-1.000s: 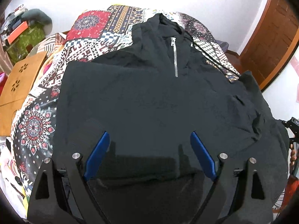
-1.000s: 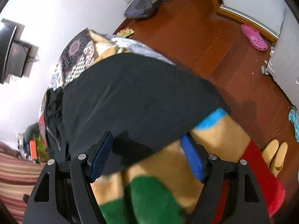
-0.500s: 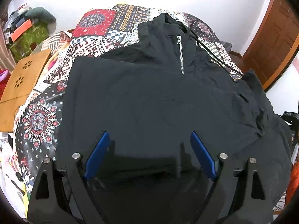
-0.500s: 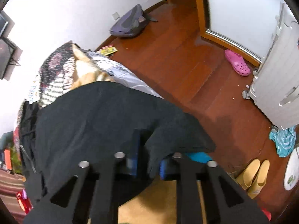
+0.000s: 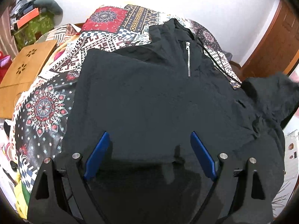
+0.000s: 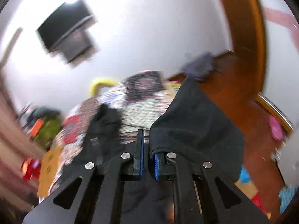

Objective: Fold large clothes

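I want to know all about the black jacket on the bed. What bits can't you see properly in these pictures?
- Black jacket, bottom hem: left wrist view, hidden under the open left tongs and their shadow.
- Its lifted sleeve: left wrist view, cut off by the right edge.
- Where the right tongs pinch the cloth: right wrist view, fabric drapes over one finger.
- Patterned bedspread: right wrist view, smeared by motion blur.

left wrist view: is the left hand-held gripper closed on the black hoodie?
No, the left hand-held gripper stands wide open above the black zip-neck hoodie.
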{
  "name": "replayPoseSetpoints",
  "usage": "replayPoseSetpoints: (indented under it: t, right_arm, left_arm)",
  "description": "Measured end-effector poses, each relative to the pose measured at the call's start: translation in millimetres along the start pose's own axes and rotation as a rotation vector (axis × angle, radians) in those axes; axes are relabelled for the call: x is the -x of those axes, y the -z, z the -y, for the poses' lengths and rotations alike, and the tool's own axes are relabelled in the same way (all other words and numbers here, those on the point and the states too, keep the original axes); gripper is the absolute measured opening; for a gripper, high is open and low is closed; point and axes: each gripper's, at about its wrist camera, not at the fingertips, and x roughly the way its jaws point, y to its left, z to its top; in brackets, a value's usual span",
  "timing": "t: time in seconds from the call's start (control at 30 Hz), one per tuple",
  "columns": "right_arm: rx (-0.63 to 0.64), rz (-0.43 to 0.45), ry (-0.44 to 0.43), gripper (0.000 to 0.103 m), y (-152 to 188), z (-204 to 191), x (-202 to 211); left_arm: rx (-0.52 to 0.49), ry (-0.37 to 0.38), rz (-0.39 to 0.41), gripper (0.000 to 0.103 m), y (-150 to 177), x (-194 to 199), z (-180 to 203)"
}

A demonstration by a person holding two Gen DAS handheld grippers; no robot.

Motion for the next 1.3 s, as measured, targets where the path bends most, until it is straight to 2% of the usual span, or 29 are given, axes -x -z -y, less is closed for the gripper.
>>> replayPoseSetpoints:
  t: [0.13,0.27,0.37,0.5,0.67,0.7,0.77,0.9,1.03,1.17,1.3]
  right_arm:
    - [0.096,-0.143,-0.108,0.008,34,-51,-33]
    - [0.147,-0.32,-0.128,0.008,79,-70,-79]
    - [0.129,-0.471,-0.111,0.008,115,-71,-109]
    - [0.174,-0.539,-0.054,0.013,142,-73,-117]
    - [0.158,-0.535,-0.101,0.028,134,-63,-98]
    - [0.16,-0.516,-0.09,0.036,131,-63,-94]
    - [0.169,-0.446,-0.062,0.042,124,-58,-81]
    - [0.136,-0.342,-0.014,0.045,109,-31,-54]
    - [0.116,-0.249,0.102,0.052,97,3,-33]
    - [0.096,-0.236,0.187,0.054,94,28,-27]
    - [0.044,-0.254,0.191,0.054,94,47,-29]
  left_arm:
    - [0.008,-0.009,-0.001,0.088,5,0,-5]
    - [-0.014,-0.018,-0.001,0.088,12,3,-7]
    - [-0.025,-0.019,-0.001,0.088,17,7,-8]
    - [-0.041,-0.02,-0.001,0.088,20,14,-7]
    - [-0.075,-0.028,0.009,0.088,16,20,4]
    - [-0.084,-0.029,0.013,0.088,14,22,8]
    - [-0.105,-0.028,0.023,0.088,7,24,20]
    - [-0.186,-0.01,0.062,0.088,-9,34,58]
    - [-0.306,0.015,0.109,0.088,-25,43,107]
    - [-0.432,0.043,0.143,0.092,-36,43,163]
    - [-0.566,0.05,0.159,0.096,-36,27,213]
